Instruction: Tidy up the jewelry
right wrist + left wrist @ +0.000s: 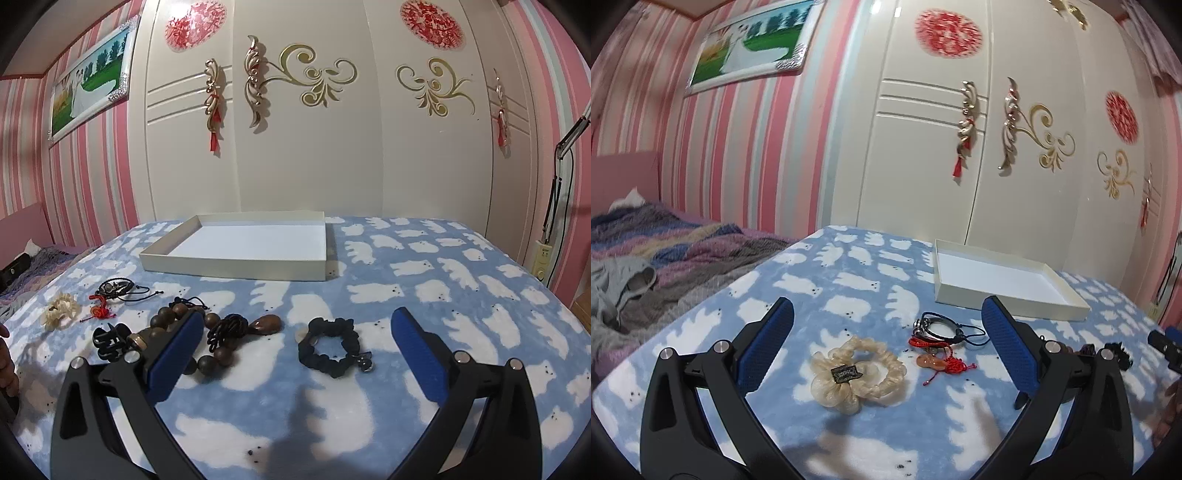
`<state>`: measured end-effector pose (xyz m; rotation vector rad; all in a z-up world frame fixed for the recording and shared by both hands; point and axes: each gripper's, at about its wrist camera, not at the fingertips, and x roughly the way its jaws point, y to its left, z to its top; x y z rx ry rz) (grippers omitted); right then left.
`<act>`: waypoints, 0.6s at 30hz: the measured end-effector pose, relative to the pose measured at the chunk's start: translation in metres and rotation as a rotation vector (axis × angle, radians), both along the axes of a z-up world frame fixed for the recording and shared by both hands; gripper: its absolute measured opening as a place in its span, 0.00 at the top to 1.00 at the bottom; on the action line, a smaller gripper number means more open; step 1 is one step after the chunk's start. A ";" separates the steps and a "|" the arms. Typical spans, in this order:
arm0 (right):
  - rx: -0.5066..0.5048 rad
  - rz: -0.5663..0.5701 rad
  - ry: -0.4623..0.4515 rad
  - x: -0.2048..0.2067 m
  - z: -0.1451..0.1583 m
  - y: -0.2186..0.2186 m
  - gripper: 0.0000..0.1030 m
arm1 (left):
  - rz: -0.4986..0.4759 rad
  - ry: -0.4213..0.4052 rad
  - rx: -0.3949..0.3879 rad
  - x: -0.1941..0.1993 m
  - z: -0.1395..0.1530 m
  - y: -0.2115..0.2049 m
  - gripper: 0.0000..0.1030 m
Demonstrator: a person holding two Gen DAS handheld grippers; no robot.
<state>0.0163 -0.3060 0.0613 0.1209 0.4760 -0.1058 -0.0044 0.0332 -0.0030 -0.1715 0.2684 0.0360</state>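
Observation:
My left gripper is open above the blue blanket, and a cream scrunchie lies between its fingers. Just beyond are a black cord bracelet and a red cord charm. My right gripper is also open, with a black scrunchie lying between its fingers. Left of that scrunchie lie a brown bead bracelet, a black cord with a brown pendant and a black hair clip. A shallow white box stands empty at the back.
The blue blanket with white bears covers the surface. A white wardrobe rises right behind it. A bed with a striped knit blanket lies to the left. A hand shows at the left edge.

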 end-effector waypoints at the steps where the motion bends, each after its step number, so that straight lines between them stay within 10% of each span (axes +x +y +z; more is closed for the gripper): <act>1: 0.002 -0.002 0.001 0.000 0.000 -0.001 0.02 | -0.002 0.005 -0.009 0.001 -0.001 0.001 0.03; 18: -0.005 -0.003 -0.030 -0.002 0.001 0.003 0.02 | -0.043 -0.001 0.124 -0.001 0.003 -0.027 0.03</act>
